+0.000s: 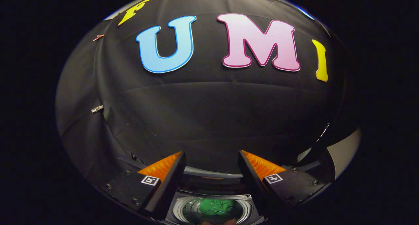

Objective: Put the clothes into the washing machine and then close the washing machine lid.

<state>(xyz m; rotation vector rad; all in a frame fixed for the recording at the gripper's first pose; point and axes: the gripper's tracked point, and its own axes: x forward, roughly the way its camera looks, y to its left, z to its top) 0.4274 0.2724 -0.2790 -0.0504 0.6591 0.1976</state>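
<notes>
My gripper (211,158) is open, its two fingers spread wide with nothing between them. It points at the black cloth wall of the booth. Low between the fingers lies the washing machine (209,212), seen from above with its lid up. Inside its round metal drum rim (178,209) lies a green piece of clothing (217,208). The grey raised lid edge (209,172) shows as a pale band just above the drum, spanning the gap between the fingers.
The black cloth wall (209,120) stands close ahead, beyond the washing machine. A pale floor or panel patch (343,149) shows past the right finger. Small clips (97,109) hold the cloth at the left.
</notes>
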